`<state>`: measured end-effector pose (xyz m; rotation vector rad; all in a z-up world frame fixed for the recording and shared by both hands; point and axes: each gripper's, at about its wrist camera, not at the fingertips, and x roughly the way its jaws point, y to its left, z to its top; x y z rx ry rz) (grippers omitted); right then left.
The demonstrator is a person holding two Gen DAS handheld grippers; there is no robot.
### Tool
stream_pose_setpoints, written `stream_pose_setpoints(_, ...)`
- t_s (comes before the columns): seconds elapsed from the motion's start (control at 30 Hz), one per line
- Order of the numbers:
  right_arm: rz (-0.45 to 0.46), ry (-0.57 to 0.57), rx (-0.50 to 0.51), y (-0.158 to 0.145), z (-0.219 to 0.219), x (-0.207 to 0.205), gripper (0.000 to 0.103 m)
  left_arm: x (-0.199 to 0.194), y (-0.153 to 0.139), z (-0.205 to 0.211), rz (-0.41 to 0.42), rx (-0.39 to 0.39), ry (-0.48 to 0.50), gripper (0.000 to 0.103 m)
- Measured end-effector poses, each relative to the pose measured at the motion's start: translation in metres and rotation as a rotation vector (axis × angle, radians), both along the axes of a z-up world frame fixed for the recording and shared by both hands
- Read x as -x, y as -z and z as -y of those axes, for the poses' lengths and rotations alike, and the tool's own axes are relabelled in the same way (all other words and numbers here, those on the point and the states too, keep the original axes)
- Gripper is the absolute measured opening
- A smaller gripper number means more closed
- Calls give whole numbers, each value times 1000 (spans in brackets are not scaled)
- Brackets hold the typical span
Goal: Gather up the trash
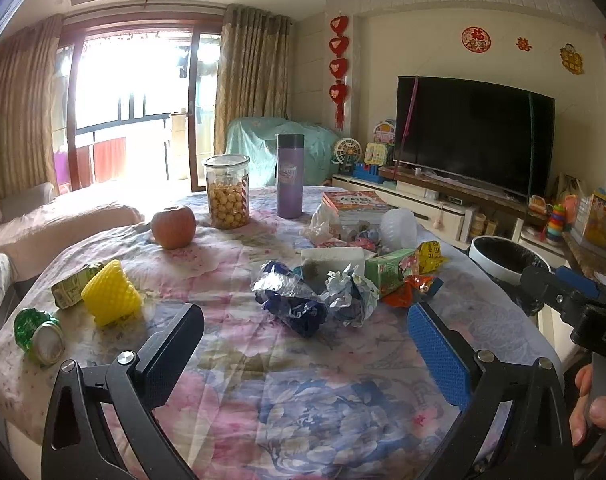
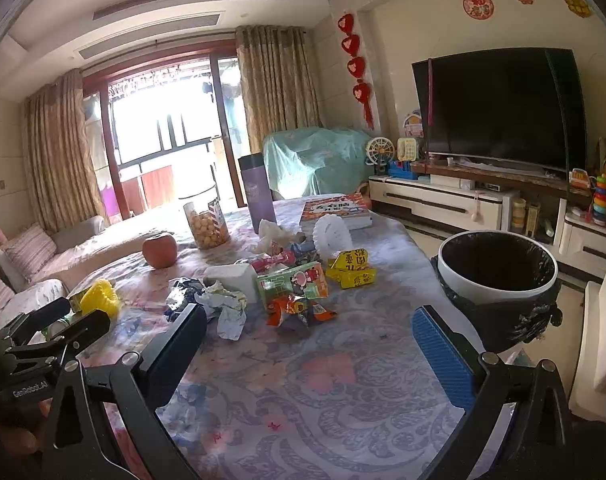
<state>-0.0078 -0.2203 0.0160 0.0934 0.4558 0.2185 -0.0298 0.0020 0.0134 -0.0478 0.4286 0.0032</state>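
Trash lies on the floral tablecloth [image 1: 303,392]: crumpled foil wrappers [image 1: 303,300] [image 2: 219,304], a green juice carton [image 1: 391,270] [image 2: 295,284], an orange wrapper [image 1: 411,290] [image 2: 299,312], a yellow packet [image 1: 431,256] [image 2: 351,270], a yellow foam net [image 1: 109,298] [image 2: 99,296] and a crushed green can [image 1: 37,334]. The white bin with a black liner [image 2: 499,276] [image 1: 507,258] stands off the table's right edge. My left gripper [image 1: 303,334] is open and empty in front of the foil wrappers. My right gripper [image 2: 309,332] is open and empty near the orange wrapper.
An apple [image 1: 173,226], a jar of snack balls [image 1: 227,192], a purple flask [image 1: 289,176], books [image 1: 355,204] and a white foam net [image 1: 399,228] stand at the far side. A sofa [image 1: 63,216] is on the left, a TV cabinet [image 2: 463,204] on the right.
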Motion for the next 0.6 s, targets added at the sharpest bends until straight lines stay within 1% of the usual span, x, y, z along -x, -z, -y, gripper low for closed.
stream_pose_setpoints(0.6,-3,-3,-6,0,-1,-1,103,1,2,1,-1,1,-4,102)
